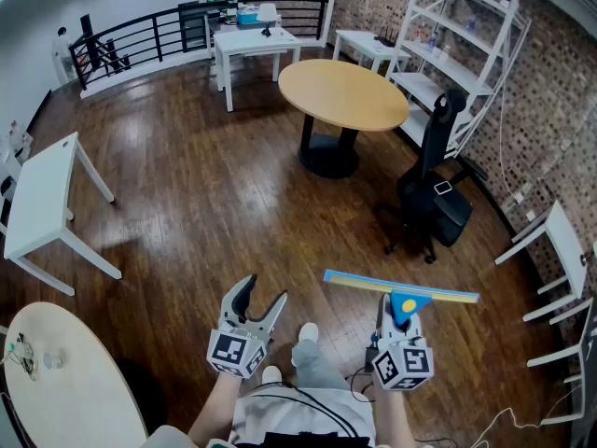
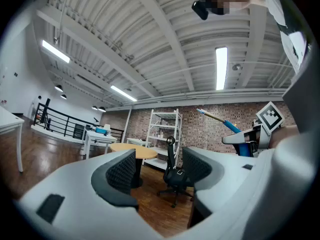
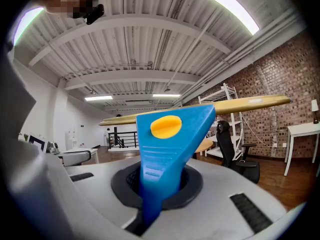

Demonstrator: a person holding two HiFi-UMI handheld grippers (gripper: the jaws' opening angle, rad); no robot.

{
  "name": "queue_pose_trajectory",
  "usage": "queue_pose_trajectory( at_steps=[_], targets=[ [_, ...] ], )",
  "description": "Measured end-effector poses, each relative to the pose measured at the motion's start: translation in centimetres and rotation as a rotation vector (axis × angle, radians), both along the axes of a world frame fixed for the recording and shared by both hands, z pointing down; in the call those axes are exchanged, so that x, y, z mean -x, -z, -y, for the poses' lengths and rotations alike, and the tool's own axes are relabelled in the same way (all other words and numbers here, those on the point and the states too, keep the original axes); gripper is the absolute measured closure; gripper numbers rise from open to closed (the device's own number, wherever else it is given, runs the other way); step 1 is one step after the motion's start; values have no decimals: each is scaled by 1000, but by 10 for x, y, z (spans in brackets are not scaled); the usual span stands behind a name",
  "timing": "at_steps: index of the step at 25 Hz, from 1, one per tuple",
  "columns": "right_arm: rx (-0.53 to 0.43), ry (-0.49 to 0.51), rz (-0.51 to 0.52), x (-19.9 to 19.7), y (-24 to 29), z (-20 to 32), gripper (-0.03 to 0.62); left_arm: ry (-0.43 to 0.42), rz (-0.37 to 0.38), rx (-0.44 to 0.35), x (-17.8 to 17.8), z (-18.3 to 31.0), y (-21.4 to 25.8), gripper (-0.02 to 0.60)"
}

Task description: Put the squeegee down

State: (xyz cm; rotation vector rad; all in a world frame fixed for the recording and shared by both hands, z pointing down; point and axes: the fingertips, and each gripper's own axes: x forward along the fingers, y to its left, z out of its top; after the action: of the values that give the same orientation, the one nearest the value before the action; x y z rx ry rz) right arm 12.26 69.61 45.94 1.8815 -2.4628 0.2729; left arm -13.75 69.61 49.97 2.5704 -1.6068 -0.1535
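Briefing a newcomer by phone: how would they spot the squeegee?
Nearer than the round tan table, over the wooden floor, the right gripper holds the squeegee. Its long pale-yellow blade on a blue handle sets it apart from the open, empty left gripper.

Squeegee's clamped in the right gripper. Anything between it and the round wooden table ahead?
Nothing visible. The right gripper is shut on the squeegee; only bare wood floor lies between it and the round table. The black office chair stands right of the table, off that line.
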Motion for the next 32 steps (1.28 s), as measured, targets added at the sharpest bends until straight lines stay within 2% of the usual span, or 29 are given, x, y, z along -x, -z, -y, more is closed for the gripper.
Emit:
queue_pose_trajectory(
  at_steps=[4,9,15,19,21,25,28,32],
  targets=[
    [13,-17,32,-6,-12,45,572,-13,23,-6,-5,41,0,284],
    [5,37,80,-12,-23,127,572,5,78,-8,-25,108,3,284],
    [-23,102,75,-30,-14,226,572,-7,86,-30,-70,211,30,284],
    [7,134,120,-52,-24,275,571,-25,158,-78,-108,265,36,284],
    [26,126,123,-66,-32,294,571,-24,166,-78,-120,287,33,285],
    [83,66,177,-96,-52,323,569,-33,167,-29,-140,319,25,284],
    [110,38,176,-110,-69,344,569,-34,140,18,-148,342,20,284],
    [136,7,198,-117,-70,383,569,-52,152,19,-148,385,14,285]
  ],
)
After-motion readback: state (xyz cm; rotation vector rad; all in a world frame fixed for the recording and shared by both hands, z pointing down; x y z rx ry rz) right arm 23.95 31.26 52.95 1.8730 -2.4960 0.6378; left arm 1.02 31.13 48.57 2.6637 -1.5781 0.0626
